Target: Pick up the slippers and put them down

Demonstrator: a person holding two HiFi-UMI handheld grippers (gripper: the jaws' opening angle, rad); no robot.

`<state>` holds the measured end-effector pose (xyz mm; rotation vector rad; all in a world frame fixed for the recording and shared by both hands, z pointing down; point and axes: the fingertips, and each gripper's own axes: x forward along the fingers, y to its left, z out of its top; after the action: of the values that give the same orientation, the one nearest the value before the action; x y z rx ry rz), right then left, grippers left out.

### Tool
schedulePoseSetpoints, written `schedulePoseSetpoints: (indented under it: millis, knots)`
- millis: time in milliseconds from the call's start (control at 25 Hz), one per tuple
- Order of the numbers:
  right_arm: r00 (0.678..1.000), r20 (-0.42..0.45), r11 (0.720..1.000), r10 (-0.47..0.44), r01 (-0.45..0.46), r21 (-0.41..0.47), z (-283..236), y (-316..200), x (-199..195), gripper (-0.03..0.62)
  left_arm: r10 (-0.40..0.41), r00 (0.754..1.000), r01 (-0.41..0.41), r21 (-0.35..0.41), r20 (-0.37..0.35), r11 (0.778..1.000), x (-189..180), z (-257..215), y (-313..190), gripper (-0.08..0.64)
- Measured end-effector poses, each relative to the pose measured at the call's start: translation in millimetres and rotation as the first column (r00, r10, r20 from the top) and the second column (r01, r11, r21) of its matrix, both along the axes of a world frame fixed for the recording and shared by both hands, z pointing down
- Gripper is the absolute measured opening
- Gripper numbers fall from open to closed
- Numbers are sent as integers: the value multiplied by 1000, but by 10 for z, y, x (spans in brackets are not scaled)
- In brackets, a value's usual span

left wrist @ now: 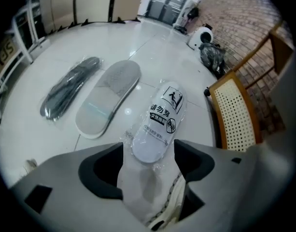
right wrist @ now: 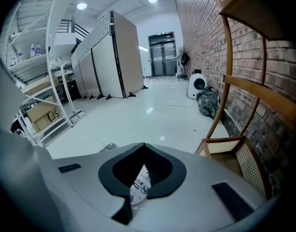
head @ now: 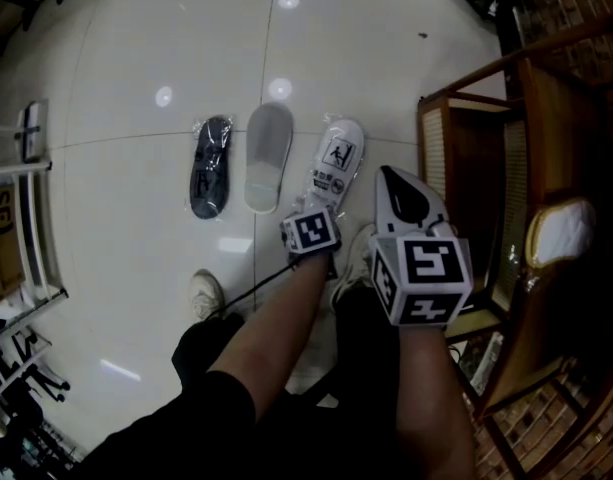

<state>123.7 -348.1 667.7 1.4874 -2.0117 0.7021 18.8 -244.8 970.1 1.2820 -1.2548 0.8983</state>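
Three slippers lie side by side on the white tile floor: a dark one in clear wrap point(head: 210, 166), a bare grey one point(head: 267, 156) and a white wrapped one with black print point(head: 337, 163). My left gripper point(head: 314, 218) points steeply down at the heel end of the white slipper point(left wrist: 160, 122). The left gripper point(left wrist: 148, 149) is open, with the heel lying between the jaws and the pads clear of it. The dark slipper point(left wrist: 70, 86) and the grey slipper point(left wrist: 109, 95) lie to its left. My right gripper point(head: 391, 180) hovers to the right of the row, shut and empty point(right wrist: 144, 146). A bit of the white slipper point(right wrist: 140, 185) shows through its jaws.
A wooden chair with a cane seat point(head: 466, 158) point(left wrist: 234, 110) stands close on the right, by a brick wall point(right wrist: 263, 81). White shelving point(head: 26, 218) lines the left. The person's shoes point(head: 206, 293) point(left wrist: 167, 211) are just behind the slippers. A black bag point(left wrist: 211, 56) lies farther off.
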Motion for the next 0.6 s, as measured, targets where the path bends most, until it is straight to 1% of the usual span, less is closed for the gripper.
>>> schedulePoseSetpoints:
  millis: [80, 200, 240, 280, 320, 360, 400, 480, 520, 560, 600]
  knots:
    - [1000, -1, 1000, 3, -3, -1, 0, -11, -2, 9, 47, 999, -47, 31, 11, 998, 14, -48, -62, 333]
    - [1000, -20, 1000, -2, 2, 4, -6, -32, -22, 9, 44, 999, -42, 73, -30, 996, 74, -179, -205, 333]
    - [999, -38, 1000, -12, 12, 10, -19, -41, -34, 9, 61, 997, -57, 96, -45, 994, 114, -254, -272, 333]
    - [998, -58, 1000, -19, 20, 21, -46, -54, -35, 9, 101, 993, -93, 136, -52, 986, 170, -352, -363, 333]
    - [997, -76, 999, -17, 20, 36, -85, -71, -20, 9, 157, 986, -144, 195, -51, 970, 233, -473, -488, 332]
    - [996, -87, 999, -8, 12, 51, -131, -88, 3, 9, 211, 976, -193, 265, -42, 945, 290, -614, -632, 331]
    - [996, -91, 998, 5, 1, 65, -176, -100, 29, 9, 251, 968, -226, 334, -32, 915, 330, -768, -780, 331]
    - [995, -94, 995, 26, -16, 99, -269, -124, 69, 9, 289, 957, -246, 459, -24, 854, 370, -1116, -1057, 331]
    - [995, -93, 992, 32, -20, 124, -332, -140, 80, 9, 306, 952, -252, 516, -21, 819, 387, -1325, -1184, 331]
    - [995, -95, 988, 33, -18, 154, -406, -150, 83, 9, 330, 944, -263, 570, -16, 779, 412, -1558, -1293, 324]
    - [995, -99, 982, 31, -12, 187, -488, -145, 82, 9, 361, 933, -280, 621, -5, 732, 441, -1809, -1370, 324]
